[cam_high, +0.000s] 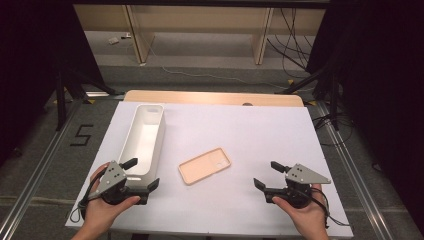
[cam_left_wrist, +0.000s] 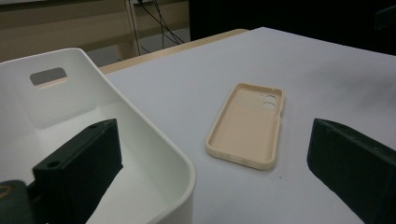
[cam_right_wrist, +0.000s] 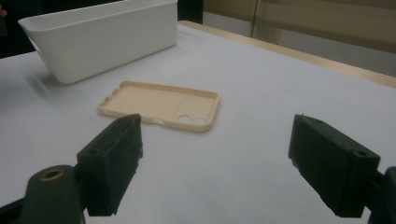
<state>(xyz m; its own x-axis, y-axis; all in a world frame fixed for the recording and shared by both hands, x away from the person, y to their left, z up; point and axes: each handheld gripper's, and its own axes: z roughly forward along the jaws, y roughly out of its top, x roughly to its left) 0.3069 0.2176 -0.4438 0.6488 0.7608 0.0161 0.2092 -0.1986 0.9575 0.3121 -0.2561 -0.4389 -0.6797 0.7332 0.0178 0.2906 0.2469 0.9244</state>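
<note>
A beige phone case (cam_high: 205, 165) lies hollow side up in the middle of the white table cover (cam_high: 240, 130). To its left stands a long white bin (cam_high: 145, 137), which looks empty. My left gripper (cam_high: 142, 173) is open at the bin's near end; one jaw hangs over the bin's inside (cam_left_wrist: 154, 140), and the case (cam_left_wrist: 247, 123) lies ahead between the jaws' lines. My right gripper (cam_high: 269, 175) is open near the front right, pointing at the case (cam_right_wrist: 159, 103) from a short way off, with the bin (cam_right_wrist: 107, 39) beyond. Nothing sits between either pair of jaws.
A wooden table edge (cam_high: 215, 97) shows past the cover's far side. Dark stand legs (cam_high: 75, 85) and cables (cam_high: 295, 45) sit on the floor at both sides, and a taped "5" (cam_high: 81, 135) marks the floor at left.
</note>
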